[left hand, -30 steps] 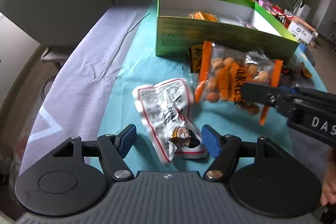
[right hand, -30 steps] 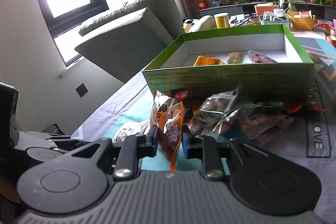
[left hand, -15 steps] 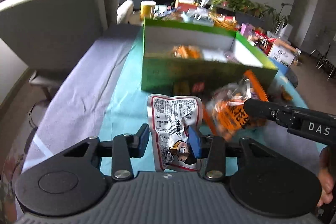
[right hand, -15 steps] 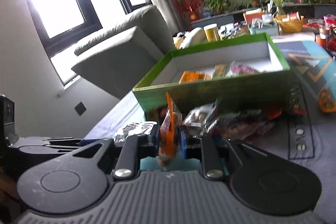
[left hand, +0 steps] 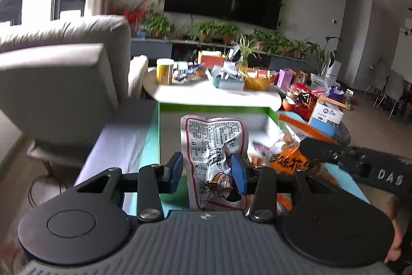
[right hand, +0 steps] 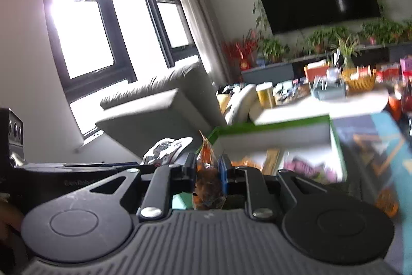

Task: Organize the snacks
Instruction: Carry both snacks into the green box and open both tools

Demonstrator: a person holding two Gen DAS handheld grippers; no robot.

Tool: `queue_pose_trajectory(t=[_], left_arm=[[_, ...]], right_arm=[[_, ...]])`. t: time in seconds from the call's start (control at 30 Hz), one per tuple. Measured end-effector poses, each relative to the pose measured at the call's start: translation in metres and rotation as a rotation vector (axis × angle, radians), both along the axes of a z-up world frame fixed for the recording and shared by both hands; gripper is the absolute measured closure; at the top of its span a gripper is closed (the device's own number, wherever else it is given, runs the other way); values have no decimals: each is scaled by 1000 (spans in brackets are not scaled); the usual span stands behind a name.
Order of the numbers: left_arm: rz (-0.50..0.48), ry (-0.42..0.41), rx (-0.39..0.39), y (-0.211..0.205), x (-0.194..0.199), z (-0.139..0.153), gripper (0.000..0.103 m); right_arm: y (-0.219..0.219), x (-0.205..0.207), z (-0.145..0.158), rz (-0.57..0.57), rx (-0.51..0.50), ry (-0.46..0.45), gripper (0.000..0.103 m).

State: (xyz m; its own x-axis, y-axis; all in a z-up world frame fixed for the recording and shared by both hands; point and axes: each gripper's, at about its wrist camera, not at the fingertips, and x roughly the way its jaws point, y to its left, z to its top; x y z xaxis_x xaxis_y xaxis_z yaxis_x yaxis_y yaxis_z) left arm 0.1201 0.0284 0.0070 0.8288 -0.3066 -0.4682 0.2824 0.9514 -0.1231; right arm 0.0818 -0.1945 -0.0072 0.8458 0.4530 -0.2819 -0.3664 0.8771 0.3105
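My left gripper (left hand: 206, 170) is shut on a white snack packet (left hand: 213, 146) with red edging and holds it upright in the air in front of the green box (left hand: 213, 110). My right gripper (right hand: 207, 170) is shut on an orange bag of nuts (right hand: 207, 172), also lifted; that bag (left hand: 291, 161) shows at the right in the left wrist view, with the right gripper's black finger over it. The green box (right hand: 273, 126) lies ahead with a few snacks (right hand: 306, 166) inside. The white packet (right hand: 167, 148) shows at the left in the right wrist view.
A grey sofa (left hand: 59, 74) stands to the left. A white round table (left hand: 216, 92) crowded with a yellow jar, baskets and packets stands behind the box. More boxes and bags (left hand: 324, 107) sit at the right. A teal cloth (right hand: 386, 146) covers the table.
Both grippers have risen off the table with their packets and tilted up toward the room. The left jaws closed on the white packet during the last second.
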Motion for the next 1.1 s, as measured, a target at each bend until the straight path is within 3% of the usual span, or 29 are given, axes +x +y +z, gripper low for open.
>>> queue_pose_trajectory(t=[0.23,0.47,0.73,1.1], left_arm=[[-26,-37,22,-16,31,12,64],[-33,-20,21,-26,58,11,64],[-21,21,32,-32,92,-2,64],[-3,77,47,-30,120,-21,64]], right_arm=[[-9,34,13,-56,-44,-4,83],[-13,62,7,-102,-88,23,83],[-26,107,-7,-136,-38,117,83],[-38,138,-34,-200,-22,226,83]])
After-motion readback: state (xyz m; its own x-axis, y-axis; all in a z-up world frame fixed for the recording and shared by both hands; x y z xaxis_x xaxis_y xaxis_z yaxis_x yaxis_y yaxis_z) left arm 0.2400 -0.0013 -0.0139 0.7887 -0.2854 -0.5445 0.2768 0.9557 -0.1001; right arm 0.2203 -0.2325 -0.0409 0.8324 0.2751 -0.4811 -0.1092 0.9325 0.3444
